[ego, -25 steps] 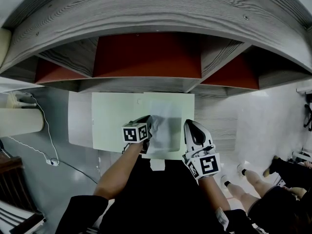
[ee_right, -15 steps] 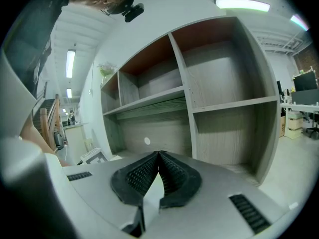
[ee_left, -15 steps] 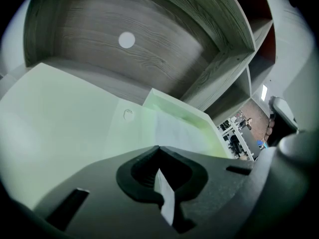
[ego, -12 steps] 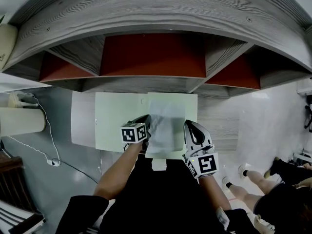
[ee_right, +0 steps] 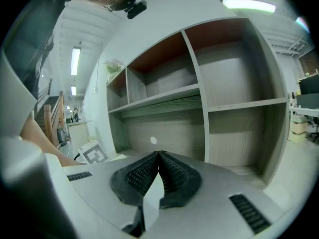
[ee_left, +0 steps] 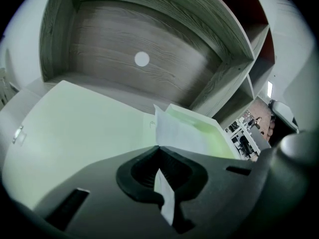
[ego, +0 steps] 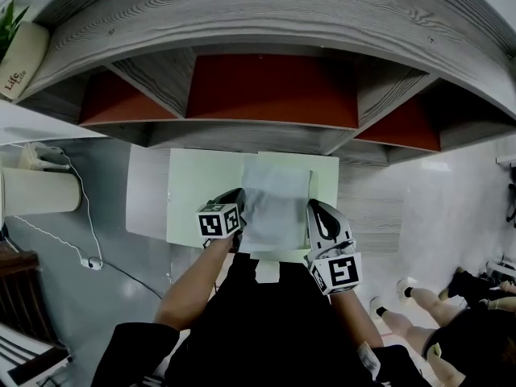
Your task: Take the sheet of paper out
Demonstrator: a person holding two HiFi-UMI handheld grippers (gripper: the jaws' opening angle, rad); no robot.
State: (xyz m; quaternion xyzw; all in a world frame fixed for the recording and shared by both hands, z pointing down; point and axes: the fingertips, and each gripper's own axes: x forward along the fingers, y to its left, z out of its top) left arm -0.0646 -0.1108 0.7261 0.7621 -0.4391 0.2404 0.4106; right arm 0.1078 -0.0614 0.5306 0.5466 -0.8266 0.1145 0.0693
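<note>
- Left gripper [ego: 235, 217] sits at the near edge of the green folder [ego: 201, 200] — its jaws are pressed together on the left edge of the sheet of paper [ego: 274, 204].
- The sheet lies over the folder's right half, stretched between the two claws.
- Right gripper [ego: 315, 216] is over the folder's right side — it pinches the sheet's right edge.

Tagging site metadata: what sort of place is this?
Probably an office or lab: wood-grain cubby shelving, a pale green folder in front of it, strip ceiling lights.
</note>
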